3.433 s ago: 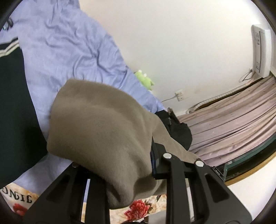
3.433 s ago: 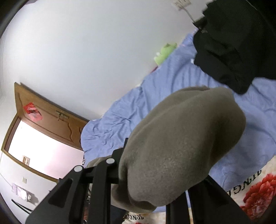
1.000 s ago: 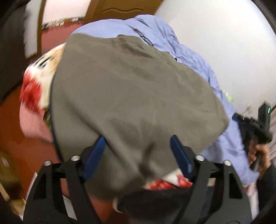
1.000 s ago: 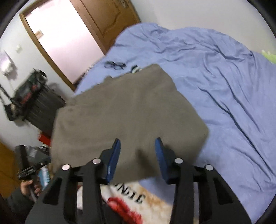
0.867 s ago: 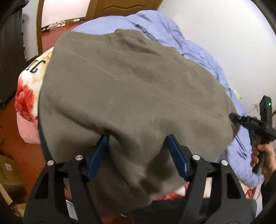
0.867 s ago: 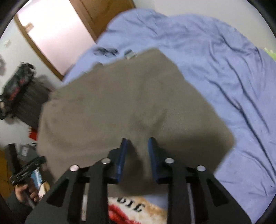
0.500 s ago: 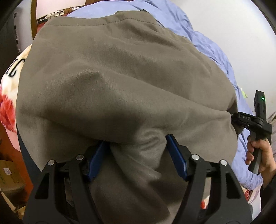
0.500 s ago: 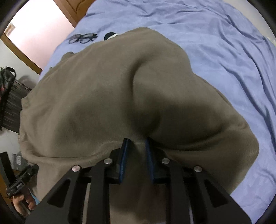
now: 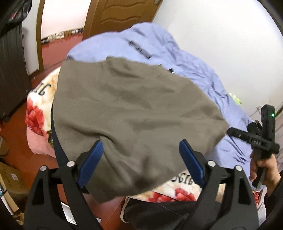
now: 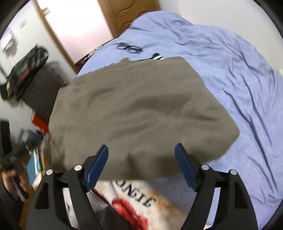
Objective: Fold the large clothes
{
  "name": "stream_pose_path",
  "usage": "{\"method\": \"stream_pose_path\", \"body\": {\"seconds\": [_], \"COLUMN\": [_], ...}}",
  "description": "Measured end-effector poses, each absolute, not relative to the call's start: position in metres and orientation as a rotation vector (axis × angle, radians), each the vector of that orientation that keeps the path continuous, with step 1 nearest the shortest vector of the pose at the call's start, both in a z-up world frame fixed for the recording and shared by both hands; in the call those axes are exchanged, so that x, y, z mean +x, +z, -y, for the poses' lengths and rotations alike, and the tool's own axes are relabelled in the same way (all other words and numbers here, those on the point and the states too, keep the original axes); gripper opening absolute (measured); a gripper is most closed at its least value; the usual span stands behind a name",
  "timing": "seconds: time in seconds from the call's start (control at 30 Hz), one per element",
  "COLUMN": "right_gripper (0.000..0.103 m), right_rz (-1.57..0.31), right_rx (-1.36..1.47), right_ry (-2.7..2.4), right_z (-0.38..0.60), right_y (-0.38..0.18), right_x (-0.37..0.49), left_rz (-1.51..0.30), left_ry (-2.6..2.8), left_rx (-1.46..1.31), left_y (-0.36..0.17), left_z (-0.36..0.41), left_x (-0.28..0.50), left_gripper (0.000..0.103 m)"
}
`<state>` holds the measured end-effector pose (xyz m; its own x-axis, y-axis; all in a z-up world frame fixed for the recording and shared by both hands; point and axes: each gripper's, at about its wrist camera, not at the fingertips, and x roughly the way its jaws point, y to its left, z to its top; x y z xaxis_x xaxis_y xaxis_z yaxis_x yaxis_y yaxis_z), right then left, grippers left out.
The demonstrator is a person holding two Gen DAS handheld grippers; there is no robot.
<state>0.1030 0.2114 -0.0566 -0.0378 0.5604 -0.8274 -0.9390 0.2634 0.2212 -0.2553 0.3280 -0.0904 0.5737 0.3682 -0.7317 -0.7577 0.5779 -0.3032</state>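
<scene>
While I look down over the bed point(image 9: 192, 70), its wrinkled blue sheet point(image 10: 221, 58) fills most of both views, running back to a plain white wall point(image 9: 221, 33) and a brown wooden door point(image 9: 122, 16). One floral blanket point(image 9: 35, 109) with red roses and black lettering hangs over the near edge of the bed, above a reddish floor point(image 9: 16, 127). One dark ribbed suitcase point(image 9: 10, 70) stands at the left of my left view, near the doorway.

One large grey-brown garment point(image 9: 127, 113) lies spread on the bed near its front edge, partly over the sheet and partly over the blanket, its near hem drooping past the edge. It is bunched and creased rather than flat.

I have two tongs, one in each hand. My left tongs point(image 9: 139, 159) are spread wide, blue pads well apart; the garment's near fold sits in the gap, and I cannot tell whether either pad touches it. My right tongs point(image 10: 141, 162) are likewise spread, pads on either side of the garment's near edge, nothing pinched. In my left view I see my right hand point(image 9: 263, 169) gripping the black handle of the other tool beside the bed.

One pair of dark-framed glasses point(image 10: 130, 48) lies on the sheet beyond the garment, well apart from my tongs.
</scene>
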Motion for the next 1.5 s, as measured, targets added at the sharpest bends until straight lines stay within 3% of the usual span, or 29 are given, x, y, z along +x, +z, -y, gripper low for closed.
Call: {"method": "stream_pose_path", "body": {"seconds": [0.23, 0.43, 1.5], "right_gripper": [0.095, 0.098, 0.098], "right_rz": [-0.964, -0.933, -0.899], "right_rx": [-0.400, -0.375, -0.294], "right_ry": [1.388, 1.387, 1.400], "right_z": [-0.172, -0.149, -0.150], "right_y": [-0.028, -0.027, -0.035], "right_x": [0.048, 0.027, 0.021], "left_rz": [-0.617, -0.614, -0.591], "left_ry": [0.754, 0.740, 0.781], "left_rx": [-0.528, -0.514, -0.498], "left_y": [-0.058, -0.059, -0.067], "left_z": [-0.274, -0.248, -0.228], "left_x": [-0.244, -0.231, -0.234], "left_gripper": [0.091, 0.091, 0.091]}}
